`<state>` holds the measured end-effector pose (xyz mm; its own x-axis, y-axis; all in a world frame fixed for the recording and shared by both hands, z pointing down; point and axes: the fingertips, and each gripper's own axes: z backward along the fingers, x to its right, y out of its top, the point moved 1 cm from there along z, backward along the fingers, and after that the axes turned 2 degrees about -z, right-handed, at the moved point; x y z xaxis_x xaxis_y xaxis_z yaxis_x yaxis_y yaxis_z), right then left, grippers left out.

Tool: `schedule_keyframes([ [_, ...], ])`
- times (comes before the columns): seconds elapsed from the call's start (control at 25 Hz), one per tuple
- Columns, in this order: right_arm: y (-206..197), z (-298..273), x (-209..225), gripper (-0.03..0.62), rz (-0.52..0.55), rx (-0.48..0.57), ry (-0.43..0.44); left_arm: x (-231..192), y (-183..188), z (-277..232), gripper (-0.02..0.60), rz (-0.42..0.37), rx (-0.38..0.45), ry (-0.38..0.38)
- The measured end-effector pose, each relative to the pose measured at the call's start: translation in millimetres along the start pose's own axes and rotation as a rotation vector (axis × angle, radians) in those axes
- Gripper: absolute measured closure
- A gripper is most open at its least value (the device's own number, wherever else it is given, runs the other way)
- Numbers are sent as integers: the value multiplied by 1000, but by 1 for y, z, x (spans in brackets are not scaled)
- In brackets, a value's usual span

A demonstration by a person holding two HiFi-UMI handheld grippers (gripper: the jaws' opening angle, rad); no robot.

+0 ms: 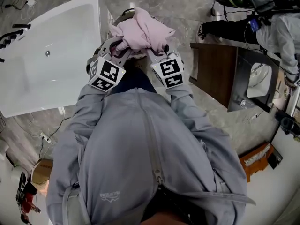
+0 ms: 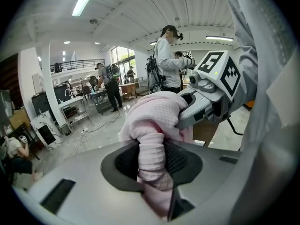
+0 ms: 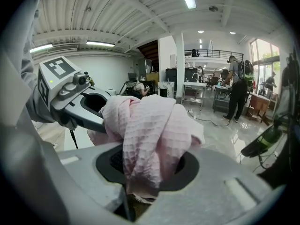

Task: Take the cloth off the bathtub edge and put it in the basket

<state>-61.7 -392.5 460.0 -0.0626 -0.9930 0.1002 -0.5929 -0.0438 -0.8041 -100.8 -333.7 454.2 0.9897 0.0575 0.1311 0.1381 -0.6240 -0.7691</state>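
A bunched pink waffle-weave cloth hangs in the air between both grippers, just right of the white bathtub. My left gripper is shut on the cloth's left side, and a twisted fold is pinched between its pads. My right gripper is shut on the right side, where the cloth bulges over the jaws. The two grippers sit close together, each visible to the other: the right gripper and the left gripper. A rounded rim, perhaps the basket, shows behind the cloth and is mostly hidden.
A dark wooden vanity with a white sink stands to the right on the marble floor. A person with gear stands at the upper right. Cables lie on the floor by the tub. Other people stand in the hall.
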Motion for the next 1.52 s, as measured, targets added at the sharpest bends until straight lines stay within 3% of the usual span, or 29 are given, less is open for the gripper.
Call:
schedule_keyframes([
  [0.44,-60,-66,20,468,-61,-92,54,-10,-62,-59,463,40,-72,-47],
  [0.72,-100,-98,29,468,-88,-202,88,-12,-100,-91,462,83,-129,-98],
  [0.92,-124,-117,33,459,-89,-286,127,-11,-121,-108,454,141,-193,-111],
  [1.16,-141,-129,34,445,-104,-383,145,-8,-138,-116,440,159,-263,-118],
  [1.24,-146,-132,35,426,-108,-409,137,-9,-144,-117,428,156,-282,-116],
  [1.4,-150,-135,41,322,-148,-420,105,-17,-147,-117,409,176,-289,-115],
  [1.52,-148,-137,45,262,-142,-417,92,-18,-151,-120,319,181,-320,-136],
])
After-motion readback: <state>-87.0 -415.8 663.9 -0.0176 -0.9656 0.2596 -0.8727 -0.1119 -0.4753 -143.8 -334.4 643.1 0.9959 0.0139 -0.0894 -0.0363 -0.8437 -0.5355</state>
